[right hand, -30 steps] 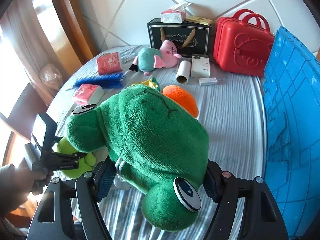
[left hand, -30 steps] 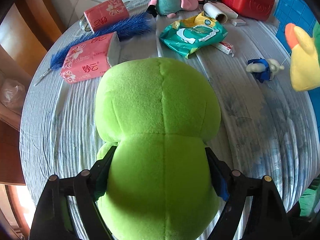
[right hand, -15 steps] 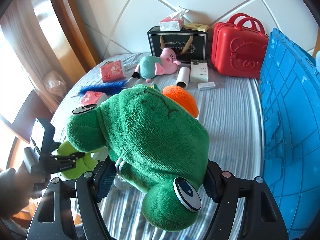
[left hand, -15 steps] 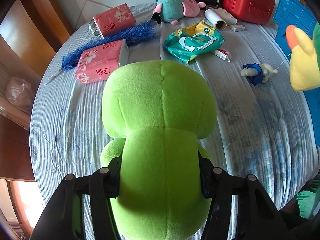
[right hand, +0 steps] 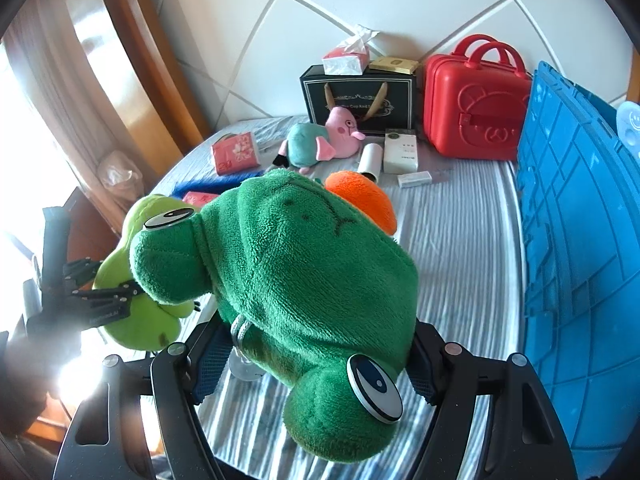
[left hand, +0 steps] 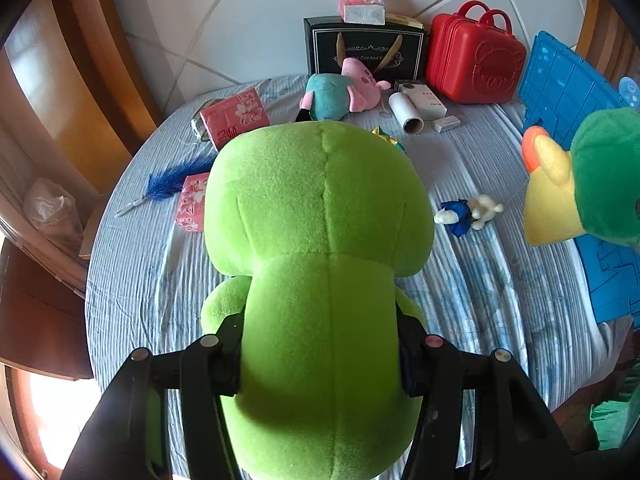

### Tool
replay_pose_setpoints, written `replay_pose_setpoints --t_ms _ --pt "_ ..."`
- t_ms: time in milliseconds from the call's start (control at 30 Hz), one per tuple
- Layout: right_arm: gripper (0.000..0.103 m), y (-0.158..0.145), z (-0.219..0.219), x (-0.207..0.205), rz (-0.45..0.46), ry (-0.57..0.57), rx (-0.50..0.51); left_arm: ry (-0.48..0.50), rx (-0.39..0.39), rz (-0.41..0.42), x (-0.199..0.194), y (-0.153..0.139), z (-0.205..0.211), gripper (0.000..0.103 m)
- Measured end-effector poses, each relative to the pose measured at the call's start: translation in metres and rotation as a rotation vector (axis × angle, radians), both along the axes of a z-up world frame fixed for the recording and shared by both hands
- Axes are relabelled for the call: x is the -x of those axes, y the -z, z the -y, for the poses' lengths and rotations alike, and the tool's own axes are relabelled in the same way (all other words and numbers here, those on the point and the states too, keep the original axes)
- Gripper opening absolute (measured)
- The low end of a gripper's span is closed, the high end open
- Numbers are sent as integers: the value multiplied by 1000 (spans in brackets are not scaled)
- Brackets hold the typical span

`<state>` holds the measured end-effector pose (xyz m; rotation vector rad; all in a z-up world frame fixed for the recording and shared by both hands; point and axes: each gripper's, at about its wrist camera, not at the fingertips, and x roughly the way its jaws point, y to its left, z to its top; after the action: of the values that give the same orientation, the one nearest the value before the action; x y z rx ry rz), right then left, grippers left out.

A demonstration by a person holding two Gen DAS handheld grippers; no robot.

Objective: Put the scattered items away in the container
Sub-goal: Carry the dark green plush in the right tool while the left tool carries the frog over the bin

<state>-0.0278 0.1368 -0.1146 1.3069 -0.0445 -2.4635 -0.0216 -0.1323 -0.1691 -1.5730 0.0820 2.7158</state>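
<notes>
Striped blue bedding (left hand: 500, 280) lay below both claws. Left gripper (left hand: 320, 356), jaws just closed, clamped the lime-green plush toy (left hand: 320, 220); right gripper (right hand: 312, 364) clamped the dark-green plush frog (right hand: 304, 264), beside the blue plastic crate (right hand: 580, 240).

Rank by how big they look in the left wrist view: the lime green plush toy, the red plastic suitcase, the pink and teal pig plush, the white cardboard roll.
1. Lime green plush toy, though nearness to the camera inflates it.
2. Red plastic suitcase.
3. Pink and teal pig plush.
4. White cardboard roll.
</notes>
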Motion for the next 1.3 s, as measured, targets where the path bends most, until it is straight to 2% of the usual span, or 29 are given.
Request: replay_pose_setpoints --t_ms 333,667,1033,1300 --pt "74 -32 -14 -7 -54 -4 31 22 7 -105 -1 -60 -21 54" --pt "75 -63 -32 -11 -112 -8 54 45 3 -183 -3 -106 -47 54" --pt "75 -91 -73 -9 -164 19 80 106 -7 -283 1 -157 -100 54" --pt "75 -121 -114 -13 -223 46 97 158 -14 -326 10 -179 -150 54"
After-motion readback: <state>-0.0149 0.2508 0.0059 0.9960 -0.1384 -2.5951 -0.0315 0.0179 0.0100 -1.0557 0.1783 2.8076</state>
